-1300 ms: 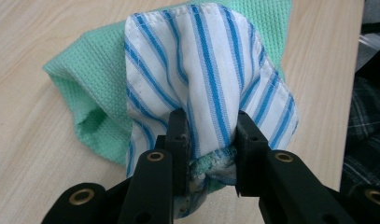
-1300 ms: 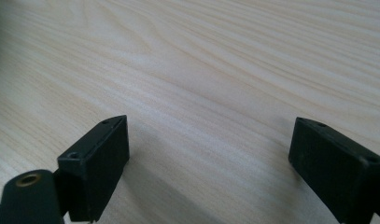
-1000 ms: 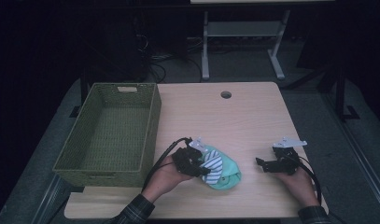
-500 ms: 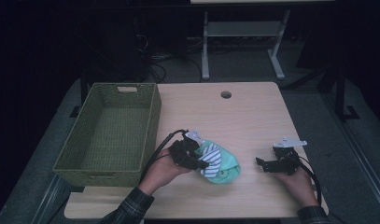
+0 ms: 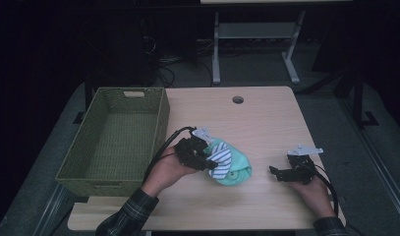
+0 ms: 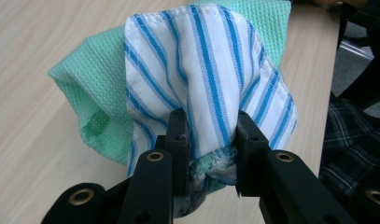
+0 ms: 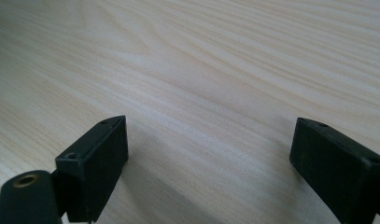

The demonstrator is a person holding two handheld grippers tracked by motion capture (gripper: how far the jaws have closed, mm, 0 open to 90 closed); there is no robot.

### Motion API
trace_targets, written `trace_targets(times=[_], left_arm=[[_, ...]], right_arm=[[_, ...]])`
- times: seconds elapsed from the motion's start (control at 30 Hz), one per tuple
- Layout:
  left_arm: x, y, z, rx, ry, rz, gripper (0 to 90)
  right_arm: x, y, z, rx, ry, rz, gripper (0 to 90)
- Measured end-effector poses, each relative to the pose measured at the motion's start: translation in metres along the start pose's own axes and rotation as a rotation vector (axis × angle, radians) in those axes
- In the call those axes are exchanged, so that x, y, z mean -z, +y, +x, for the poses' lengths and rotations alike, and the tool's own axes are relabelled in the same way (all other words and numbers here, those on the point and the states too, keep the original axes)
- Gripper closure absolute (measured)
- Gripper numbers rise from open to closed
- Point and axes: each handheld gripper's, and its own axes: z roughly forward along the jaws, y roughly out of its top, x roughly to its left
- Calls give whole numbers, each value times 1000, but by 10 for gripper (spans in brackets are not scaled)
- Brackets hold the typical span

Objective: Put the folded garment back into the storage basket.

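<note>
Left hand-held gripper raised, clamping cloth bundle, wrist level

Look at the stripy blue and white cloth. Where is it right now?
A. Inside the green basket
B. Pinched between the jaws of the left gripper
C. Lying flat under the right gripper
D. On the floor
B: in the left gripper view the left gripper has its two black jaws squeezing the striped cloth, with the green cloth bunched beside it.

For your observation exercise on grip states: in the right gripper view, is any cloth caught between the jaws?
No: the right gripper has its jaws standing wide apart over the bare wooden table.
</note>
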Motion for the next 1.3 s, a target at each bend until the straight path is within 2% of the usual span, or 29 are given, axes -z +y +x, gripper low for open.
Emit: trace_targets(times=[0.47,0.53,0.77,0.97,1.3], left_arm=[[38,9,13,4,51,-15,709],[43,9,15,23,54,-30,709],[63,6,26,33,90,-35,709],[82,3,33,42,125,-40,709],[108,-15,48,100,195,-58,709]], right_arm=[[0,0,0,-5,1,2,110],[0,0,0,-5,1,2,110],[0,0,0,-5,1,2,110],[0,0,0,-5,1,1,111],[0,0,0,-7,1,1,111]])
